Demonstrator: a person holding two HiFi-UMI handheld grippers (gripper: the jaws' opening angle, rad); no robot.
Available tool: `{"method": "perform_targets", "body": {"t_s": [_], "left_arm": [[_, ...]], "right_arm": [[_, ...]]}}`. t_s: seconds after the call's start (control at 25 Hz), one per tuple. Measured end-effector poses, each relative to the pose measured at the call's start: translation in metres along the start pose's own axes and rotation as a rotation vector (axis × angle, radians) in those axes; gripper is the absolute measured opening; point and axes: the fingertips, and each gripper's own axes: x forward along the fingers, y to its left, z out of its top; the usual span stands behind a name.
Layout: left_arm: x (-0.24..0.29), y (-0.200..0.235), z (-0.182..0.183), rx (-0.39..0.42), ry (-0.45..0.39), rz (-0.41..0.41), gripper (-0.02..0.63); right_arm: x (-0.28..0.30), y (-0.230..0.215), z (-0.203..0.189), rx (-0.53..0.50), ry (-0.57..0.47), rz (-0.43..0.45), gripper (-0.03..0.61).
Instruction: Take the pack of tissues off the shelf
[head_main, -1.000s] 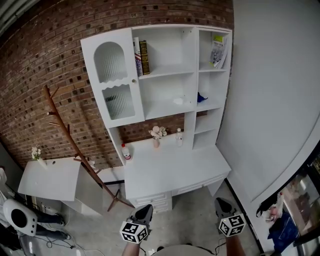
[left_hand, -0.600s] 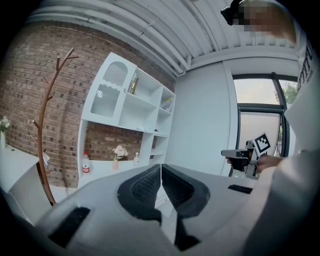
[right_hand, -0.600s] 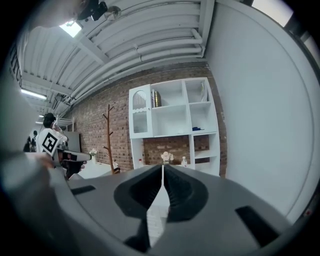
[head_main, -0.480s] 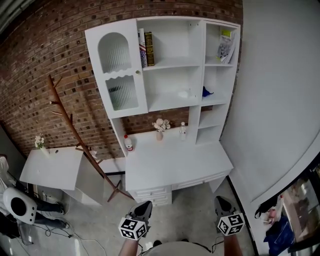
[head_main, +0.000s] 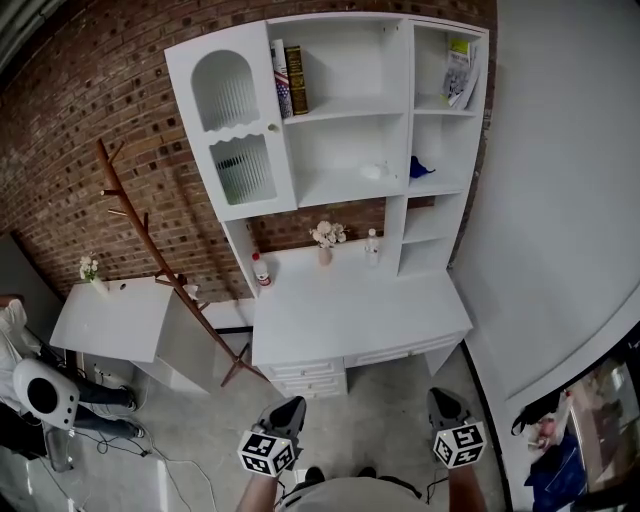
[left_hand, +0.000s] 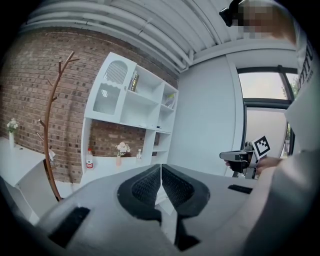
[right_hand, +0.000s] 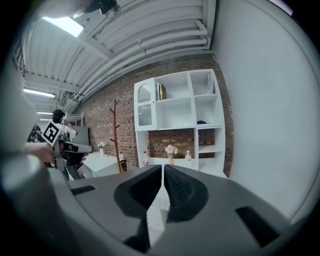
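Observation:
The pack of tissues (head_main: 372, 172) is a small white lump on the middle shelf of the white shelf unit (head_main: 345, 120), beside a blue thing (head_main: 418, 167). Both grippers hang low over the floor, well short of the desk (head_main: 350, 325). In the head view, my left gripper (head_main: 289, 404) is at the bottom left and my right gripper (head_main: 441, 396) at the bottom right. The left gripper view shows my left gripper (left_hand: 161, 166) with its jaws together and nothing between them. My right gripper (right_hand: 163, 166) is likewise shut and empty.
Books (head_main: 288, 78) and magazines (head_main: 460, 70) stand on the top shelves. A flower vase (head_main: 326, 238) and two bottles (head_main: 261, 270) sit on the desk's back edge. A wooden coat rack (head_main: 150, 250) and a white side table (head_main: 115, 320) are at the left, with a person (head_main: 35, 385) beyond.
The shelf unit and desk have slid up and slightly right in the head view. Both grippers have stayed low and shut.

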Motion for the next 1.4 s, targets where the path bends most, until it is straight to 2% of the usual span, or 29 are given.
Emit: {"method": "perform_targets", "body": {"t_s": [0.36, 0.68, 1.04, 1.4], "left_arm": [[0.011, -0.032, -0.01, -0.011, 0.015, 0.019, 0.026], [0.028, -0.035, -0.011, -0.005, 0.022, 0.011, 0.026], [0.061, -0.005, -0.001, 0.003, 0.012, -0.026, 0.026], [0.116, 0.046, 0.022, -0.004, -0.008, -0.076, 0.026]], "right_arm": [[-0.007, -0.021, -0.016, 0.006, 0.022, 0.041, 0.034], [0.0, -0.036, -0.019, 0.01, 0.024, 0.04, 0.034], [0.033, -0.034, -0.01, -0.02, 0.031, 0.022, 0.034], [0.087, -0.054, 0.028, -0.034, 0.008, -0.048, 0.034]]}}
